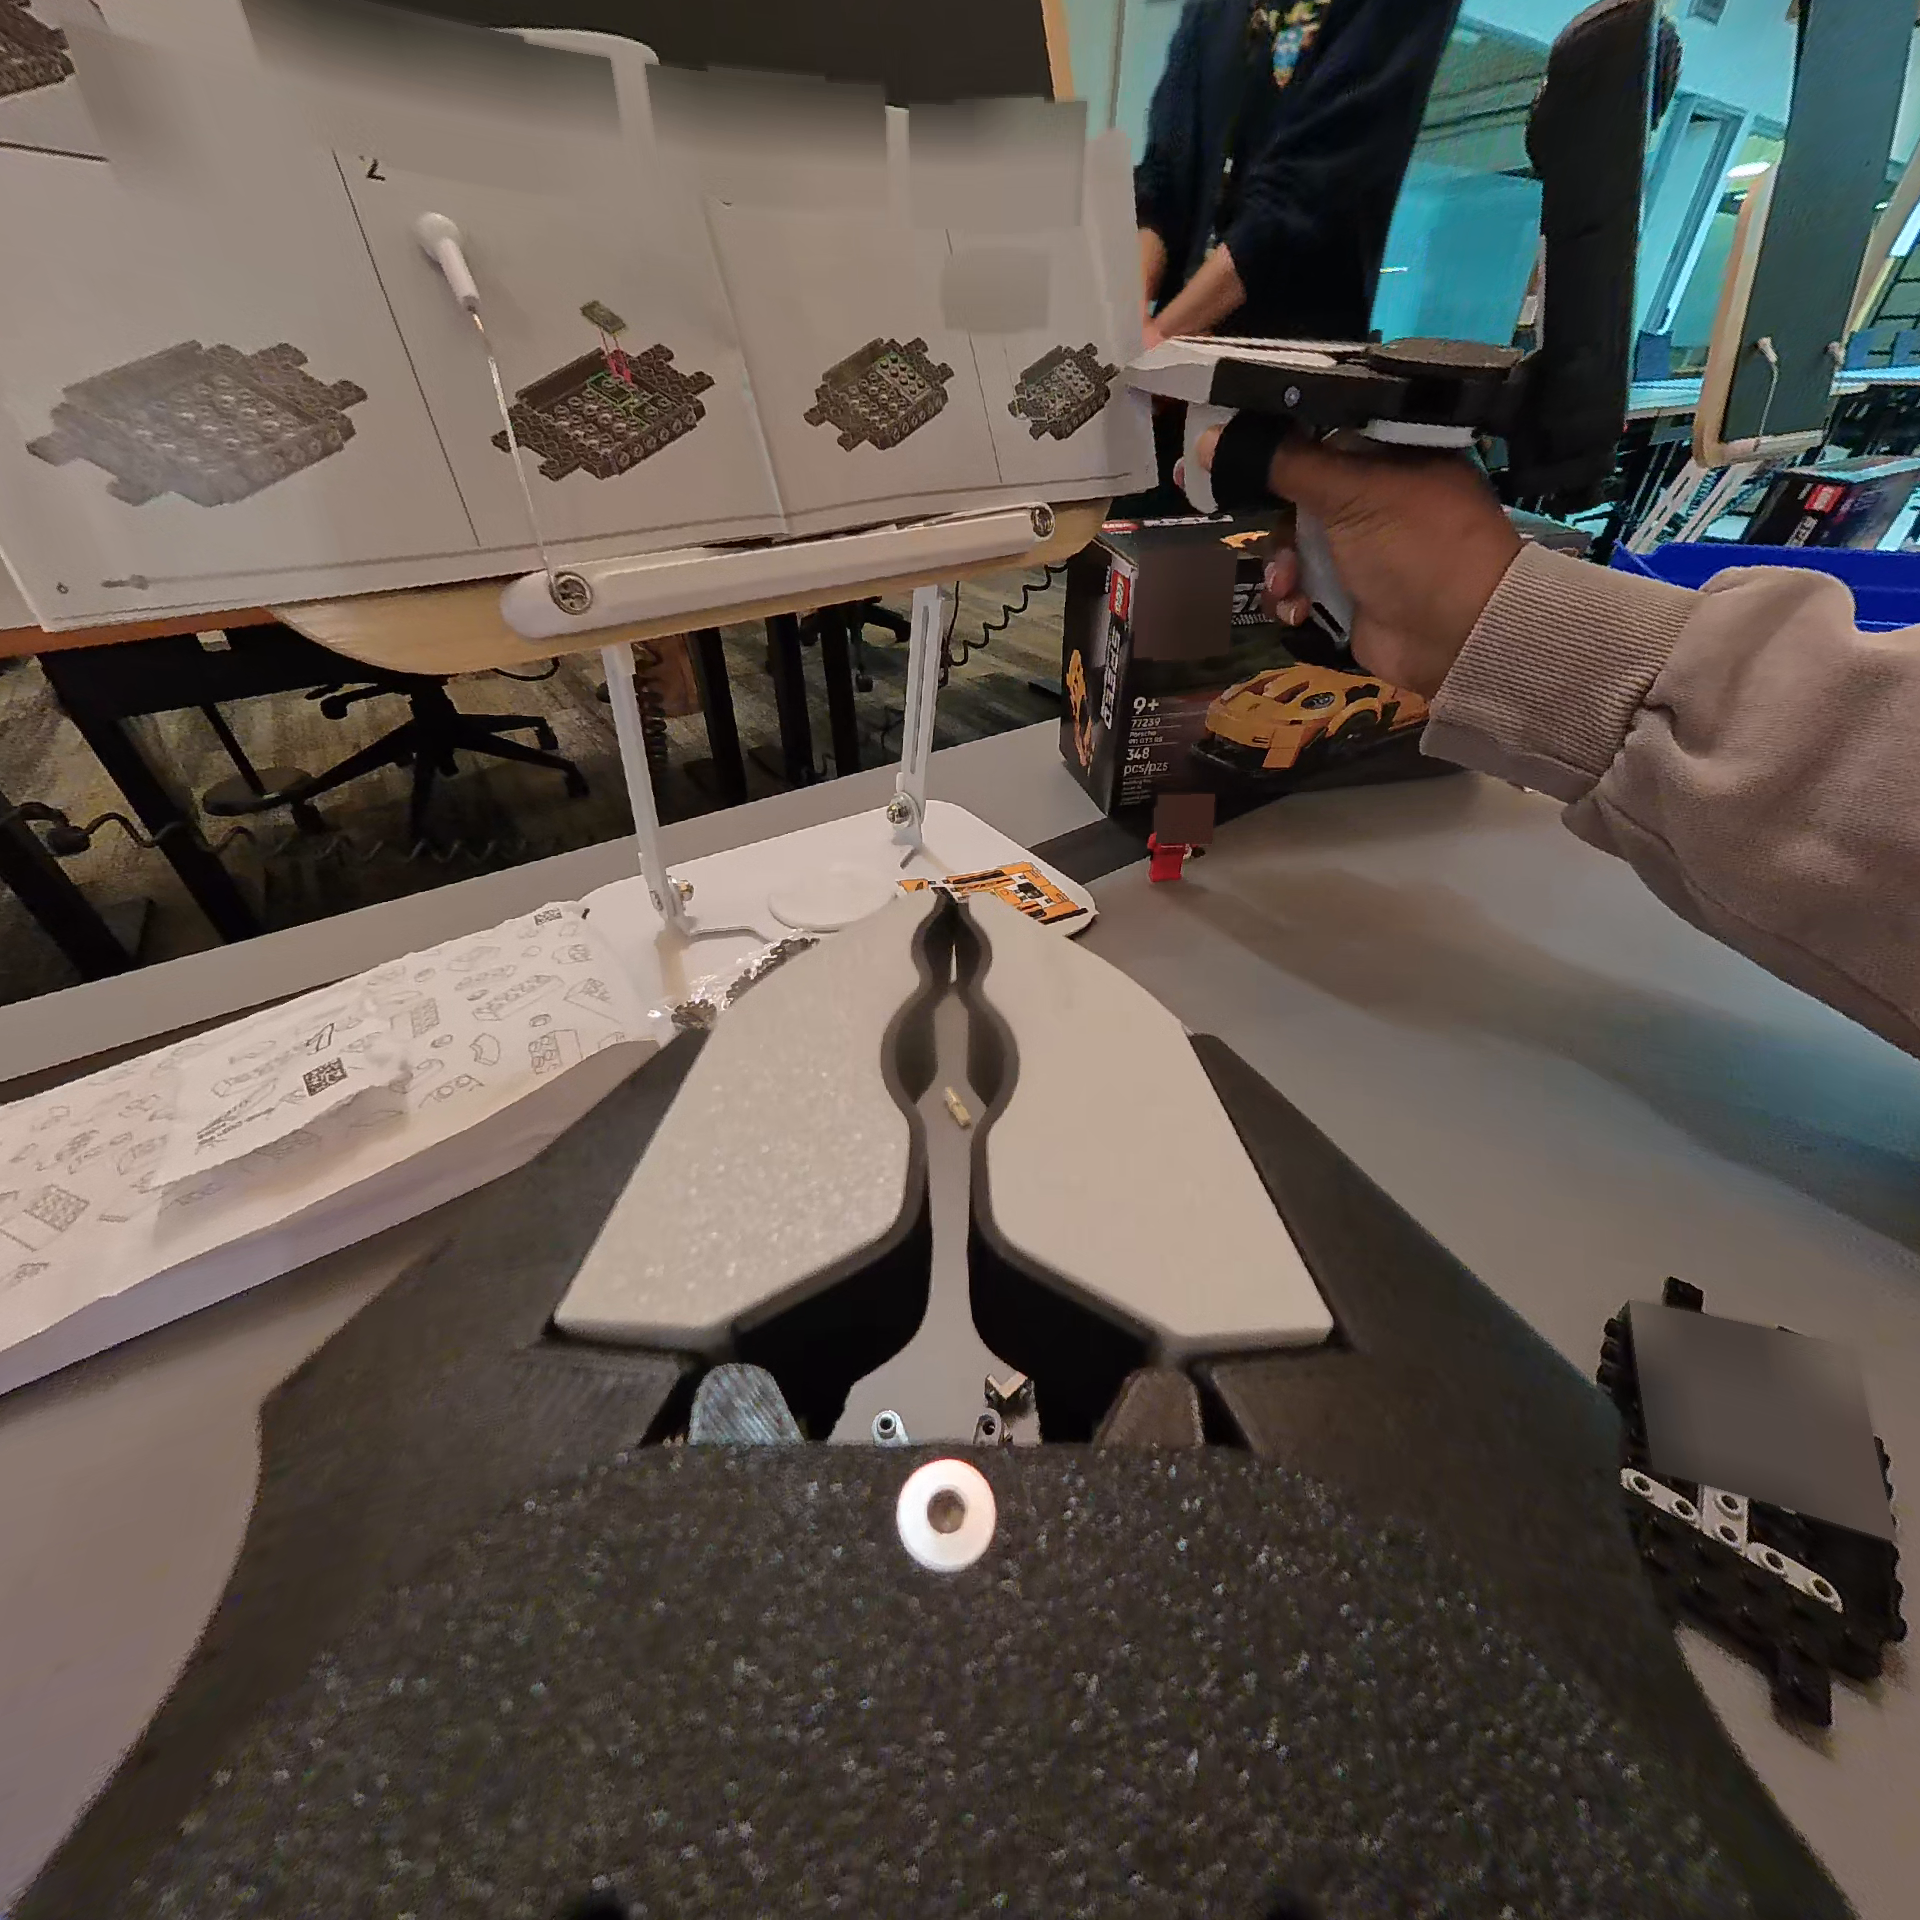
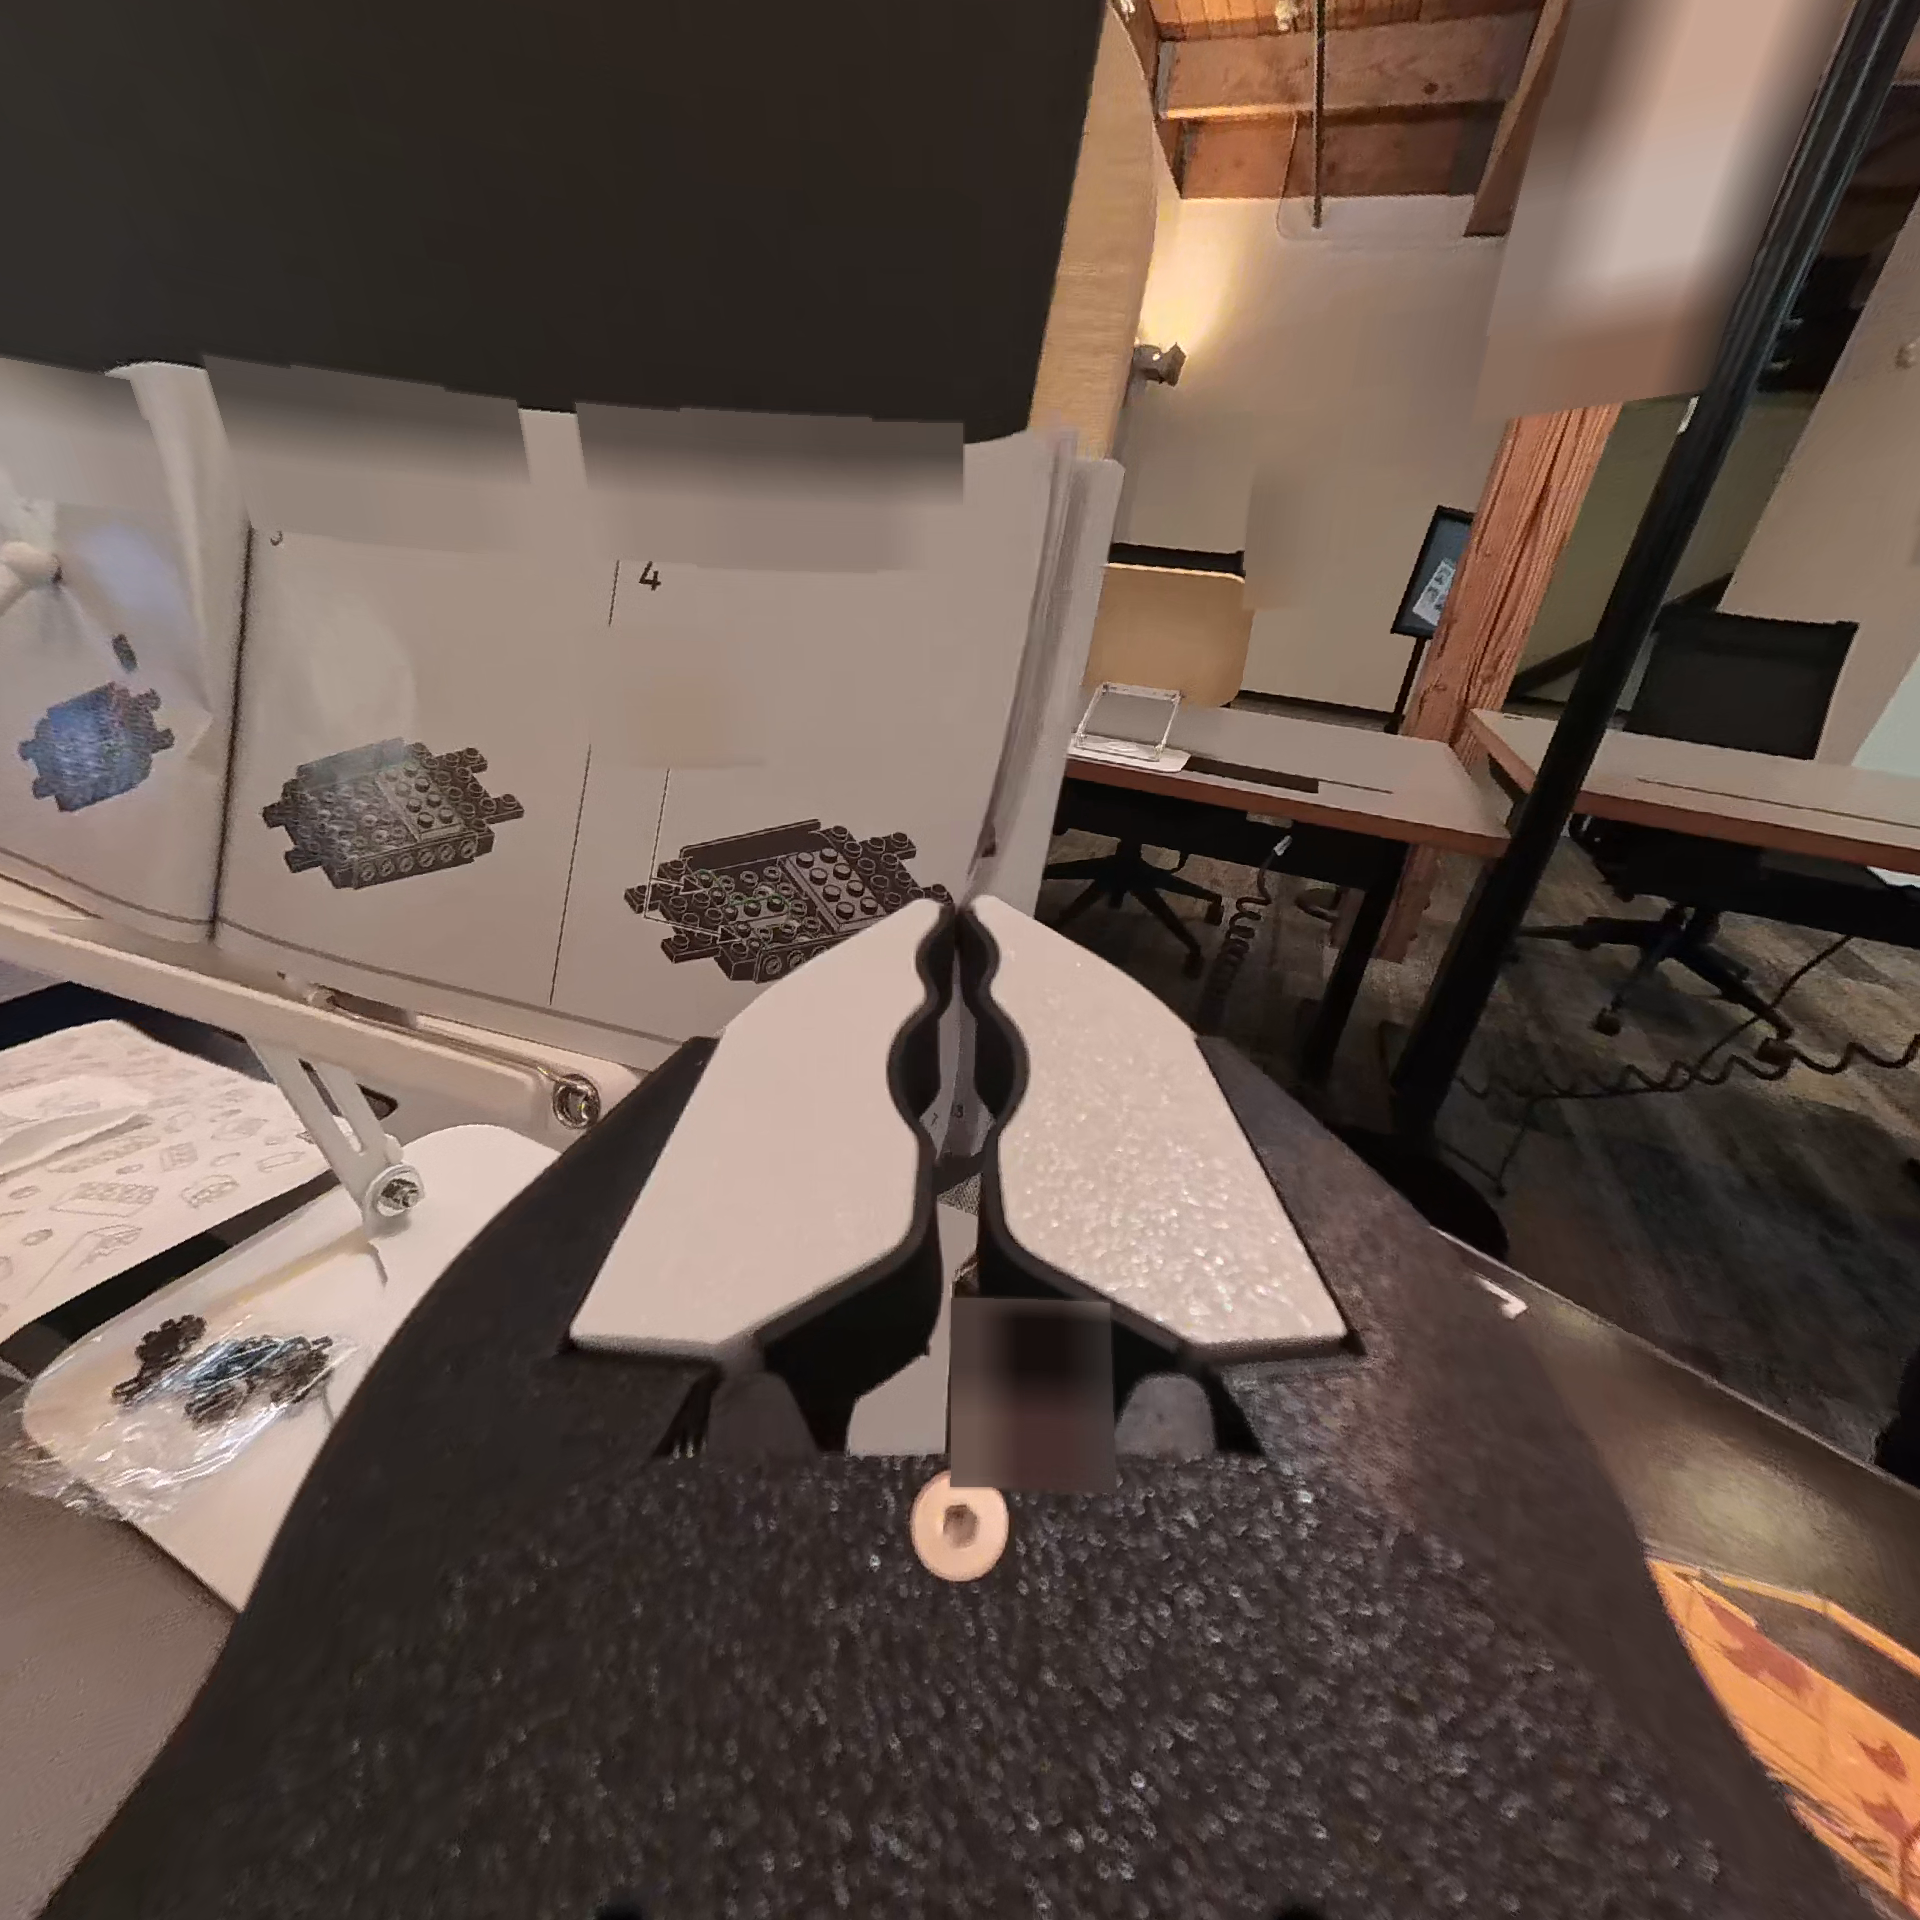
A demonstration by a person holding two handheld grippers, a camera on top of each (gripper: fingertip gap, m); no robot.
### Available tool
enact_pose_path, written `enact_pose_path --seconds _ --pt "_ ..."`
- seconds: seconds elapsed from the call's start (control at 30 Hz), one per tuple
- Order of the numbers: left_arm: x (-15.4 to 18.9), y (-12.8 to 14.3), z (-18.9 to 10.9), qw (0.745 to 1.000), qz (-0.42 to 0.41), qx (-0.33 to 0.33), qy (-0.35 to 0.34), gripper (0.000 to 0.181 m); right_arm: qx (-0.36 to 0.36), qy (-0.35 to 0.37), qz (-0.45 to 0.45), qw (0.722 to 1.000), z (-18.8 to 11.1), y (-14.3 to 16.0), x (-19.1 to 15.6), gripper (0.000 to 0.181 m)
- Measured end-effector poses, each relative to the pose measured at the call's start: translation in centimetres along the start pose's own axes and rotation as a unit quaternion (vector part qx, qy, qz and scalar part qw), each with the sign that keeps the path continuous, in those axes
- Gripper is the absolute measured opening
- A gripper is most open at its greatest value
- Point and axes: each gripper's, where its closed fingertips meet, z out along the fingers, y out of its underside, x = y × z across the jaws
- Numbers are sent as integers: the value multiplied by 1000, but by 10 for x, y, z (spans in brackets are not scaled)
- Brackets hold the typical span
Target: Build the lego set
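Note:
The instruction booklet (image 1: 582,343) stands open on a white stand, showing drawings of a black chassis. My right gripper (image 2: 961,914) is shut on the right edge of one page (image 2: 1023,727) of the booklet (image 2: 727,675); the paper runs down between the pads. The left wrist view shows the right gripper (image 1: 1138,374) held level at the booklet's right edge. My left gripper (image 1: 954,914) is shut, low over the grey table (image 1: 1351,1039), and points at the stand's base. The built black chassis (image 1: 1756,1507) lies on the table to its right.
A black set box with a yellow car (image 1: 1195,675) stands behind the stand, with a small red piece (image 1: 1169,857) before it. An orange sticker sheet (image 1: 997,888) lies on the stand's base (image 1: 831,862). A printed paper bag (image 1: 260,1101) lies at left; a clear bag of black pieces (image 2: 223,1361) lies beside it. A person stands behind. Left tips to right tips: about 35 cm.

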Motion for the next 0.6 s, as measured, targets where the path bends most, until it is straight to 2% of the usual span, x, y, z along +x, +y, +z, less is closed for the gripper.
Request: enact_pose_path --seconds 0.17,0.3,0.43,0.6 --pt "2 1 0 1000 0 -2 3 0 13 -5 -21 1000 -6 -4 -5 0" --pt "5 -7 6 1000 -4 -4 11 0 37 -14 -72 997 -19 -12 -19 0" --pt "15 -28 25 999 -8 -6 42 8 55 -38 -115 991 -29 -21 -44 0" --pt "30 -83 71 995 -38 30 90 13 62 -61 -153 984 -33 -29 -72 0"
